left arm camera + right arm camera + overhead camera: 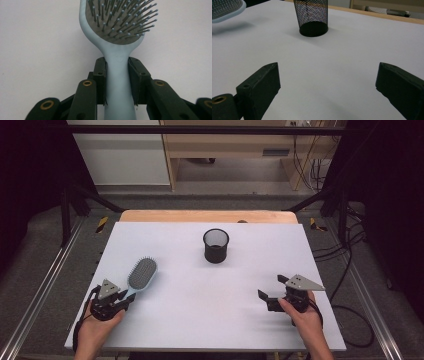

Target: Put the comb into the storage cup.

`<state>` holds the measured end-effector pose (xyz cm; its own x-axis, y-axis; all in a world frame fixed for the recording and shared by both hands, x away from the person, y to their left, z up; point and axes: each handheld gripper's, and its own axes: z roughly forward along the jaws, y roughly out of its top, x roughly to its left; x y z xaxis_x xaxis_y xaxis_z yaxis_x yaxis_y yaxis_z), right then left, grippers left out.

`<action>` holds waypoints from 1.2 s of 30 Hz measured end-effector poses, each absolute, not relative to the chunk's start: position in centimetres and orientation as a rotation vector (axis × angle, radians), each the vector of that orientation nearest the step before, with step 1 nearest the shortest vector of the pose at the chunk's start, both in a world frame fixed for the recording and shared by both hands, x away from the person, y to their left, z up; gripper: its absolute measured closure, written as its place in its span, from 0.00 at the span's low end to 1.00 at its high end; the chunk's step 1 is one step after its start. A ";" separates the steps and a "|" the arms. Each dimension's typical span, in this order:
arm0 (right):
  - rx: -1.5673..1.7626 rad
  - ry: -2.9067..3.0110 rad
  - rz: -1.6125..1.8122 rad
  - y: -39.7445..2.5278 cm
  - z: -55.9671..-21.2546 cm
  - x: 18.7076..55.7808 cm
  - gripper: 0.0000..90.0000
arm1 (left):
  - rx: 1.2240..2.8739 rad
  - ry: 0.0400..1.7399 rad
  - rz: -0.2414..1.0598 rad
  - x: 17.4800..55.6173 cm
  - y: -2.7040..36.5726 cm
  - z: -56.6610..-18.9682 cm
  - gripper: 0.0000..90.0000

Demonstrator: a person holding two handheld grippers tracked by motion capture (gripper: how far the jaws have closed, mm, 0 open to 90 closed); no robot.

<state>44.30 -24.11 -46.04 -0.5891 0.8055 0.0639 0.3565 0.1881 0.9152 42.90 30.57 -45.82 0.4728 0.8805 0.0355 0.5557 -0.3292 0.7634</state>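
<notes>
Pointing up-table, slightly right: hairbrush (140, 276), handle clamped in left gripper (120, 299); right gripper (272, 290) spread wide, holding nothing.

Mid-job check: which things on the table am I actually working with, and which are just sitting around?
In play:
- light blue hairbrush, handle clamped in the left gripper
- black mesh cup, upright mid-table, the likely target

Idle:
- right gripper, jaws open, holding nothing
- white table itself

Black two-jaw tongs (121, 296) with brass-ringed screw holes, grey three-cornered top plates, trailing black cables.
</notes>
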 end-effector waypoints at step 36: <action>1.106 2.007 1.417 -20.5 -44.9 44.0 0.08 | 1.890 0.970 0.607 45.6 23.9 -42.4 0.78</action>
<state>44.04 -20.52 -44.88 -0.5813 0.8088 0.0888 0.3543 0.1534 0.9225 45.60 23.94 -42.43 0.5720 0.8200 0.0226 0.3788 -0.2885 0.8794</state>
